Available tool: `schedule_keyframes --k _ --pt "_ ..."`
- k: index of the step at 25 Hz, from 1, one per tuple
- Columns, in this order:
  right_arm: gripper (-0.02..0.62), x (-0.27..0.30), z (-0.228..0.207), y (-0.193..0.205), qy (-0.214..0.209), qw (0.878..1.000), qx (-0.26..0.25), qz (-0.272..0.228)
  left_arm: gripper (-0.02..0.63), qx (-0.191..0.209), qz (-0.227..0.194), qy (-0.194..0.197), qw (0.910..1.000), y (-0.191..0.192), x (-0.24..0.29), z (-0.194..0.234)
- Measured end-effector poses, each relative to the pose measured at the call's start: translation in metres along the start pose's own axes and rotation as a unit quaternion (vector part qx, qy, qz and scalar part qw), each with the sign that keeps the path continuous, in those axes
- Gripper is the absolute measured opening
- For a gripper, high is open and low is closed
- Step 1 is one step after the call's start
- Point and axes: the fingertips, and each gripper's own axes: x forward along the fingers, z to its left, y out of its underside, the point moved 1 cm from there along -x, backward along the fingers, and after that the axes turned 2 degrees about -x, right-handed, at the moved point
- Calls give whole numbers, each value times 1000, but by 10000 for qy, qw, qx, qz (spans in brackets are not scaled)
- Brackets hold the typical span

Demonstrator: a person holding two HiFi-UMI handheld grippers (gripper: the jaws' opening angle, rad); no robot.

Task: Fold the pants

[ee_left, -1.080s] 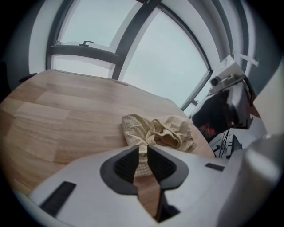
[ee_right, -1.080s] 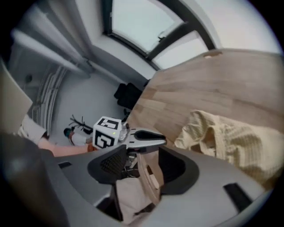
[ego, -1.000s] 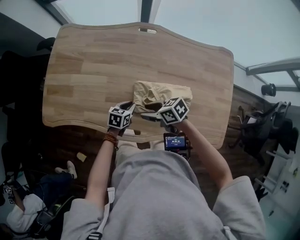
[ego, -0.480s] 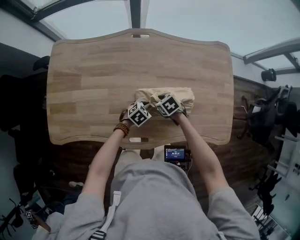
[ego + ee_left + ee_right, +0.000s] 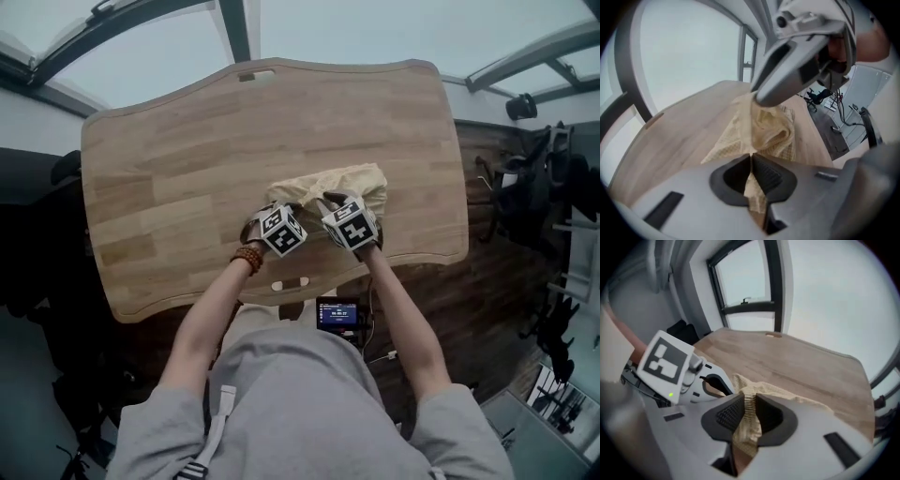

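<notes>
Beige pants [image 5: 352, 180] lie crumpled in a heap near the front middle of the wooden table [image 5: 178, 169]. My left gripper [image 5: 278, 206] stands at the heap's near left edge. Its jaws are closing, and a thin fold of the pants [image 5: 771, 129] is pinched between them [image 5: 751, 161]. My right gripper [image 5: 332, 201] is just to its right at the near edge. Those jaws are closing too, with a bunched strip of the pants [image 5: 787, 397] pressed between the pads [image 5: 747, 408]. The two grippers sit close side by side, so each shows in the other's view.
The table's front edge runs just behind both grippers. A small device with a lit screen [image 5: 337, 312] hangs below that edge. Dark chairs and equipment [image 5: 553, 187] stand on the floor to the right. Bare wood spreads left of the pants and beyond them.
Both grippers moved from the table's front edge forward onto the near edge of the pants and closed on the fabric. The left gripper rolled as it came in.
</notes>
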Motion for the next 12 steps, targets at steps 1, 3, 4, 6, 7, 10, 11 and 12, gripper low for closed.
schedule_keyframes --k 1,3,4,6,7,10,11,12 --pt "72 -23 0 1 123 9994 212 -252 21 -81 -162 15 9998 -3 -9 4" --pt "72 -66 -1 12 365 9950 669 -650 21 -284 -391 42 9988 -8 -27 16" --pt "72 -85 -2 21 481 9920 874 -775 21 -340 -465 24 9983 -10 -34 23" --pt "71 -112 0 42 606 9867 1218 -886 21 -384 -609 -29 9974 -14 -44 39" --pt "71 -119 5 51 577 9855 1326 -889 21 -404 -699 -40 9967 -16 -49 47" --pt "71 -114 38 66 243 9911 1099 -711 21 -464 -1165 -36 9921 -32 -68 62" --pt "71 -108 52 69 133 9951 797 -577 21 -551 -1406 -6 9885 -42 -78 64" --pt "71 -101 66 73 61 9982 420 -420 21 -700 -1654 44 9837 -51 -87 66"
